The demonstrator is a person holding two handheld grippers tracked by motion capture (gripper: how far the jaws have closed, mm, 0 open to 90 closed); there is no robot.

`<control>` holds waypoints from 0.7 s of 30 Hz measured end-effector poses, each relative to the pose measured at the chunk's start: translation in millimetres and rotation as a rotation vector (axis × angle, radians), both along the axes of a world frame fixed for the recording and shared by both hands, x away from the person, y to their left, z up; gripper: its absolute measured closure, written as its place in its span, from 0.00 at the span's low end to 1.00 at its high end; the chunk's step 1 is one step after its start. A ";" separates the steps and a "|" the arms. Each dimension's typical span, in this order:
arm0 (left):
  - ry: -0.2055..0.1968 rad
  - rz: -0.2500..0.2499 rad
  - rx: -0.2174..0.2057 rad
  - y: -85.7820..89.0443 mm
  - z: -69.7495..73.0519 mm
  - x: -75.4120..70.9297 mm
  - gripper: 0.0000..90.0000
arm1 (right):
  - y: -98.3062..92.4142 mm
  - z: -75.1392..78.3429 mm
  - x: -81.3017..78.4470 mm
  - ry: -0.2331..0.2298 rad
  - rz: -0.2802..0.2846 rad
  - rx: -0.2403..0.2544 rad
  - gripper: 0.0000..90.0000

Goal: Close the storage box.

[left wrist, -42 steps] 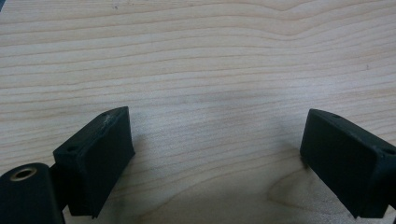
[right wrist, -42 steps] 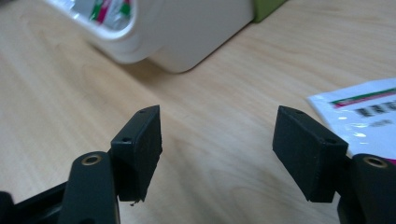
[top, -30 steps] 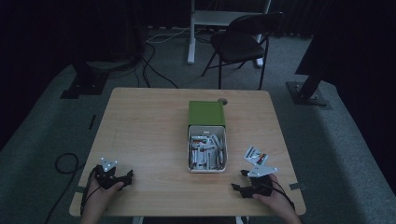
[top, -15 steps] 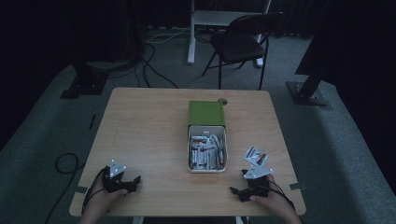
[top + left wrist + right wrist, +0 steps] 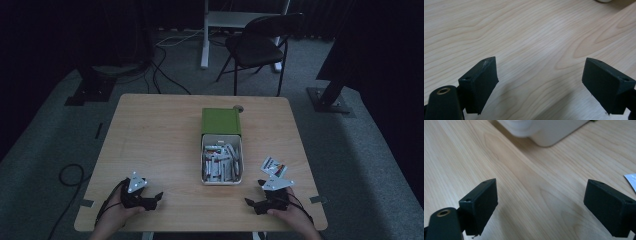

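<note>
The left gripper is hovering low over the table, its two black jaws standing wide apart with nothing between them. The left jaw is rising from the bottom left corner, a brass-ringed hole showing on the black mount below it. The right jaw is rising from the bottom right corner. Pale wood grain is running across the table between and beyond the jaws, and the jaws are casting soft shadows on it. At the far edge, right of centre, a sliver of a pale object is peeking in, too little to identify.
</note>
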State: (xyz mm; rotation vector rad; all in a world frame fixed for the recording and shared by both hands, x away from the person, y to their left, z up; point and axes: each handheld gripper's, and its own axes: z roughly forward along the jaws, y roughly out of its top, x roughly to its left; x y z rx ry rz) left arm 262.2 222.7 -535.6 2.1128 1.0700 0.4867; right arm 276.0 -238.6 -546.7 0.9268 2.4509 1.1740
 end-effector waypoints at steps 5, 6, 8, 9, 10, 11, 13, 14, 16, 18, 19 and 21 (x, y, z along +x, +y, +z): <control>-0.012 -0.042 -0.013 -14.5 0.5 2.3 0.15 | 0.2 6.3 2.4 0.000 -0.018 0.031 0.13; -0.013 -0.051 -0.015 -17.1 0.8 2.8 0.15 | 0.4 7.5 2.9 -0.001 -0.017 0.039 0.13; -0.023 -0.065 -0.023 -22.7 1.3 3.9 0.15 | 0.9 9.7 3.7 -0.002 -0.016 0.054 0.13; -0.026 -0.074 -0.025 -25.1 1.7 4.7 0.15 | 1.0 10.6 4.3 -0.009 -0.015 0.053 0.13; -0.030 -0.084 -0.026 -27.5 2.0 5.4 0.15 | 1.3 11.4 4.8 -0.010 -0.013 0.056 0.13; -0.037 -0.095 -0.028 -29.8 2.4 6.2 0.15 | 1.4 12.0 5.4 -0.012 -0.014 0.061 0.13; -0.047 -0.105 -0.036 -34.4 2.5 7.8 0.15 | 1.6 13.8 6.3 -0.018 -0.014 0.068 0.13; -0.048 -0.112 -0.036 -36.4 2.8 8.6 0.15 | 1.7 14.4 6.9 -0.019 -0.015 0.074 0.13; -0.052 -0.119 -0.045 -40.8 3.1 10.3 0.15 | 1.9 15.7 7.6 -0.020 -0.018 0.076 0.13; -0.058 -0.133 -0.046 -45.7 4.2 11.5 0.15 | 2.4 16.8 8.5 -0.019 -0.019 0.087 0.13; -0.061 -0.137 -0.051 -48.4 4.7 12.0 0.15 | 2.8 17.3 8.9 -0.022 -0.021 0.092 0.13; -0.070 -0.150 -0.062 -53.7 5.8 13.2 0.15 | 3.5 18.6 10.0 -0.027 -0.023 0.095 0.13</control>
